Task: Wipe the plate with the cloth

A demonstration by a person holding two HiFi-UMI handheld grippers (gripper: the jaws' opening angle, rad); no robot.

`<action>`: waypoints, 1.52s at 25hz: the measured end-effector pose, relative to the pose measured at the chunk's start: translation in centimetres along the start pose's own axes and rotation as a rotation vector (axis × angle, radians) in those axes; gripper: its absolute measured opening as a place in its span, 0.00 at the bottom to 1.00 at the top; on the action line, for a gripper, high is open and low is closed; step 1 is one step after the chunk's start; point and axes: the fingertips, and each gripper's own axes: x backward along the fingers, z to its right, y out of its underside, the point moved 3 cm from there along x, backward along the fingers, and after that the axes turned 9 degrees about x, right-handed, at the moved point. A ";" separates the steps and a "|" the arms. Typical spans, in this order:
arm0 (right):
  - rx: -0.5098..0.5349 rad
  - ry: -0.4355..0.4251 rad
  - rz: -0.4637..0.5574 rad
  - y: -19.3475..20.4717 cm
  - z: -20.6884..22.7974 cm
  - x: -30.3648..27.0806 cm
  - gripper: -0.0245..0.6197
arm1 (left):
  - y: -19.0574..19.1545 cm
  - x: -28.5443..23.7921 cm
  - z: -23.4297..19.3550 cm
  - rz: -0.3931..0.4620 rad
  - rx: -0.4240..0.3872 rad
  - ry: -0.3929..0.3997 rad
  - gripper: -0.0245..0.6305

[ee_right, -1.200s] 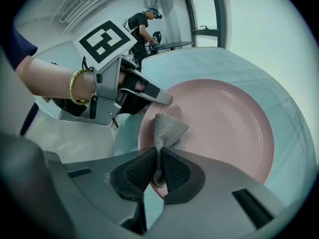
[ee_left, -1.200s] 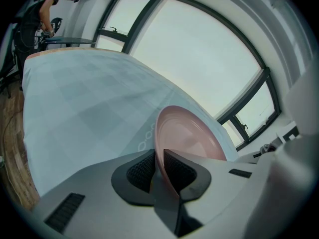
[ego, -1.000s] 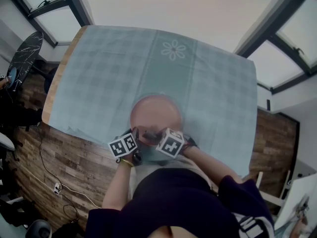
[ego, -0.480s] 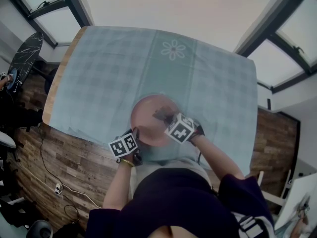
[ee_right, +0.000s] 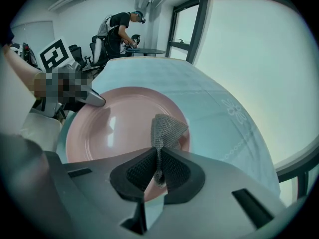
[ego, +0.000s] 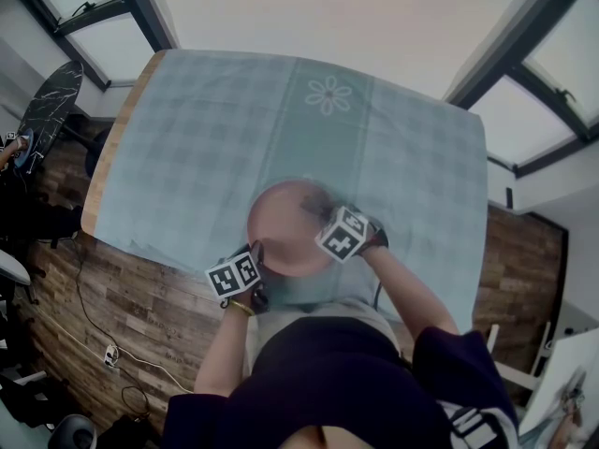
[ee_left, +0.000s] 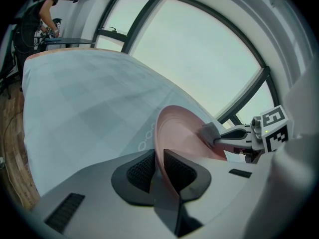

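Clamps left gripper (ee_left: 159,163) shut on the near-left rim of the pink plate (ee_right: 114,128). Pinches a bunched grey cloth (ee_right: 167,128) between the closed jaws of right gripper (ee_right: 158,167), cloth end seemingly touching the plate's right side. Has the plate lying toward the worktop's (ego: 103,162) near edge, on a blue-green checked tablecloth (ego: 206,138).
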 end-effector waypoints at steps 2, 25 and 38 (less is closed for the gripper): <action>0.007 0.006 -0.014 0.3 0.1 -0.3 0.09 | 0.0 0.0 0.0 0.000 -0.001 0.000 0.14; 0.036 -0.101 -0.057 1.9 -4.2 -0.4 0.09 | -0.1 0.0 0.0 -0.005 -0.003 -0.001 0.14; 0.064 -0.196 -0.039 1.7 -7.6 0.4 0.09 | 0.1 0.0 0.2 0.000 -0.003 -0.004 0.14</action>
